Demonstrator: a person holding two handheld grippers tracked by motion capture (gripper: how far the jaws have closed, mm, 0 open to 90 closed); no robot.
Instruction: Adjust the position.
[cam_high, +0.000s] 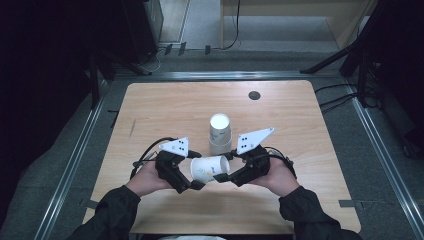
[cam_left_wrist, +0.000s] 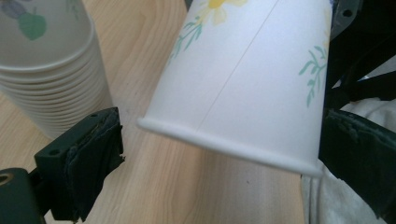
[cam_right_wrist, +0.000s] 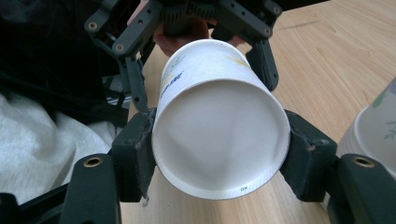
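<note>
We see a white paper cup with a printed flower pattern (cam_high: 207, 169) lying on its side in the air just above the light wooden tabletop (cam_high: 165, 107), between the two hand-held tools. The right gripper (cam_high: 223, 176) is clamped on the cup's closed base end: in the right gripper view its two black jaws press against opposite sides of the cup (cam_right_wrist: 219, 140), whose recessed bottom faces the camera.

The left gripper (cam_high: 196, 170) is released. In the left gripper view its jaws stand wide on either side of the cup's rolled rim (cam_left_wrist: 233, 144); one jaw is clearly apart from the rim, while the other sits just beside the rim, and we cannot quite tell whether it brushes the paper. The cup's open mouth points toward this gripper, and its side seam and green-and-yellow print face up.

Just behind the held cup, near the middle of the table, stands an upside-down stack of matching white paper cups (cam_high: 220, 132). The stack's nested rims rest on the wood, close to the left gripper's jaw in its own view (cam_left_wrist: 51, 79). A small dark round grommet (cam_high: 254, 95) sits in the tabletop near the far edge.
</note>
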